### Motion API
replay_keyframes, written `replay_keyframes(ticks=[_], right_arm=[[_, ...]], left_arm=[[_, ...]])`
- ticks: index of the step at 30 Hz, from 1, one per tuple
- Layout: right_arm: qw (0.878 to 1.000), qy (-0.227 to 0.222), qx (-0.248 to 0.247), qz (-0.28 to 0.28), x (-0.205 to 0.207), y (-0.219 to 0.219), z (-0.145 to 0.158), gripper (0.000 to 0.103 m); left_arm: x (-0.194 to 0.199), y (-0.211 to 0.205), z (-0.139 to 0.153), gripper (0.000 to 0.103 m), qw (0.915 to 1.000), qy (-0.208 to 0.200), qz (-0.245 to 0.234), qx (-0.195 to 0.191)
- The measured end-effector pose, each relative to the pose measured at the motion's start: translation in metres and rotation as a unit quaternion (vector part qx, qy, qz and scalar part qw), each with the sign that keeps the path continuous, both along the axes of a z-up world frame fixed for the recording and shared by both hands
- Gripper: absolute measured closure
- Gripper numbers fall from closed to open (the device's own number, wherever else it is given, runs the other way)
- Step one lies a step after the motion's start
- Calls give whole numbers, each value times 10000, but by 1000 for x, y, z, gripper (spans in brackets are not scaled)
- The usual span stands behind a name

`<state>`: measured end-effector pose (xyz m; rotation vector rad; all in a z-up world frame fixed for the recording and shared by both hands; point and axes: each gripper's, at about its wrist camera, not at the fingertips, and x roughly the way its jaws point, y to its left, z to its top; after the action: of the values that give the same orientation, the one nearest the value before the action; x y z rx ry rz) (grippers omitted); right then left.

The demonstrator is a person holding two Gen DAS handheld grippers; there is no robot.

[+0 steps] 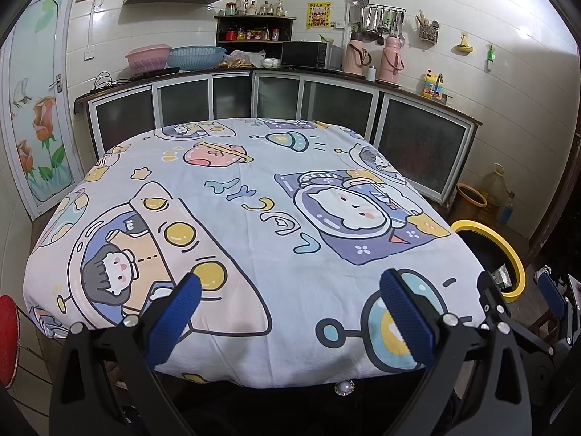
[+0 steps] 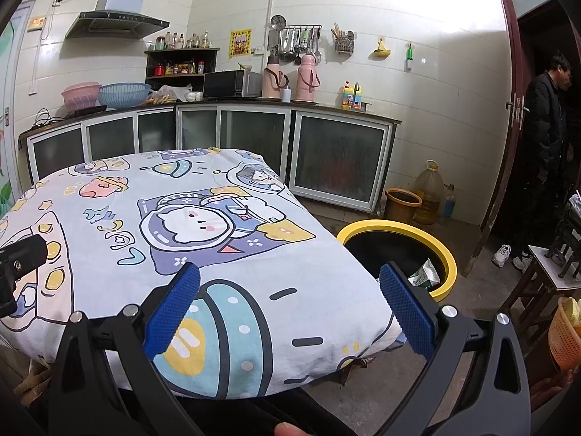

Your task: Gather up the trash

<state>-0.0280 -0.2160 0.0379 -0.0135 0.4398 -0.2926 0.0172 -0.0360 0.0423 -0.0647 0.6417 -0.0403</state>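
Observation:
A black bin with a yellow rim (image 2: 450, 254) stands on the floor off the table's right edge, also in the left wrist view (image 1: 515, 254). A crumpled white and green wrapper (image 2: 423, 275) lies inside it, seen too in the left wrist view (image 1: 503, 276). My left gripper (image 1: 290, 279) is open and empty over the near edge of the cartoon tablecloth (image 1: 254, 196). My right gripper (image 2: 290, 276) is open and empty over the cloth's near right corner (image 2: 236, 254), just left of the bin. The right gripper also shows in the left wrist view (image 1: 515, 287).
Kitchen counters with cabinets (image 2: 254, 134) run along the far walls. An orange bucket (image 2: 401, 203) and an oil jug (image 2: 428, 190) stand past the bin. A man (image 2: 544, 127) stands in the doorway at right. A stool (image 2: 544, 276) and an orange basket (image 2: 566, 334) are at right.

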Motion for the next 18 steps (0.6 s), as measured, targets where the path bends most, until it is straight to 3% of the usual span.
replay_keyframes(ticks=[18], right_arm=[[10000, 47, 14, -14, 3, -2, -1, 8]], left_arm=[[2, 1, -3, 8, 10000, 12, -43, 8]])
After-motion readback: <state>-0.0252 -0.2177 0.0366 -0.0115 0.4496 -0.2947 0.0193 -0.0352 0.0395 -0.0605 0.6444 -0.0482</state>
